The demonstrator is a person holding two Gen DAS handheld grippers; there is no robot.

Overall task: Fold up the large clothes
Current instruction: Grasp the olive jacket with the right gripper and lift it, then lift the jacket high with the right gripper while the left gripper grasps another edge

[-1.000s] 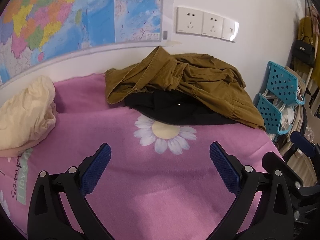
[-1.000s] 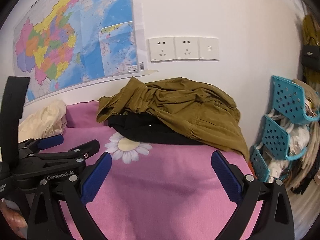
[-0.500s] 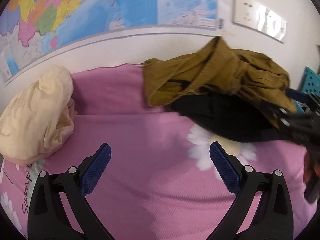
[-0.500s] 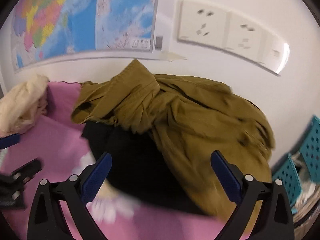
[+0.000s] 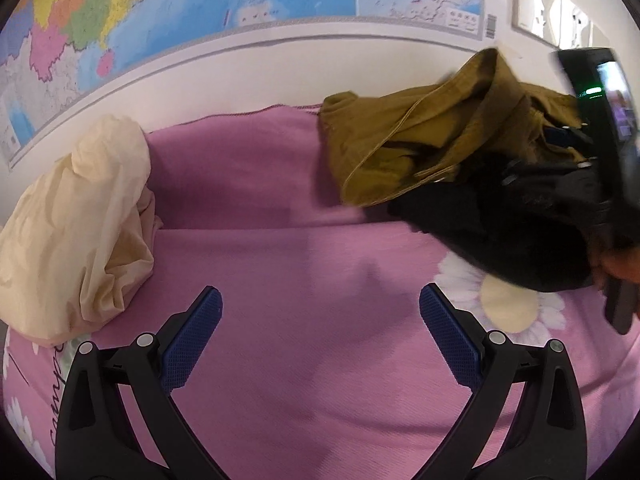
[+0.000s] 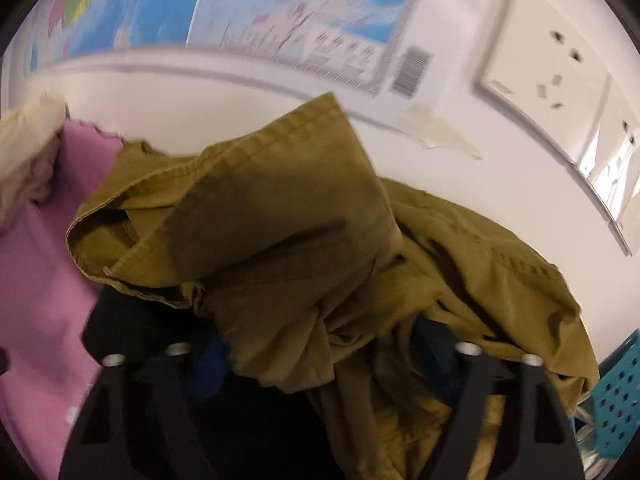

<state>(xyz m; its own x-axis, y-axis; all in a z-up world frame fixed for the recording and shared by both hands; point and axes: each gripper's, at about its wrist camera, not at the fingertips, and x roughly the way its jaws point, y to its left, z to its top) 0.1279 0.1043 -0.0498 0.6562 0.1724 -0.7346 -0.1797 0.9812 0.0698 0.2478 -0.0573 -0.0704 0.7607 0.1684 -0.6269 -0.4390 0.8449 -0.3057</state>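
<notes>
An olive-brown garment (image 5: 432,136) lies crumpled on a black garment (image 5: 500,232) at the back right of the pink bedspread (image 5: 300,264). My left gripper (image 5: 320,328) is open and empty over bare bedspread, well short of the pile. My right gripper (image 6: 320,356) is pushed into the olive garment (image 6: 288,240); its fingers are wide apart with cloth bunched between them, the blue pads (image 6: 208,364) half buried. The black garment (image 6: 132,328) shows under the olive one. The right gripper also shows in the left wrist view (image 5: 568,148).
A cream garment (image 5: 76,220) is bunched at the left of the bed. The wall with a map (image 5: 200,12) and sockets (image 6: 548,72) stands right behind the pile. A teal perforated rack (image 6: 618,396) is at the right.
My right gripper has moved forward into the olive garment, jaws still open. My left gripper has swung left, so the pile now sits at its right edge.
</notes>
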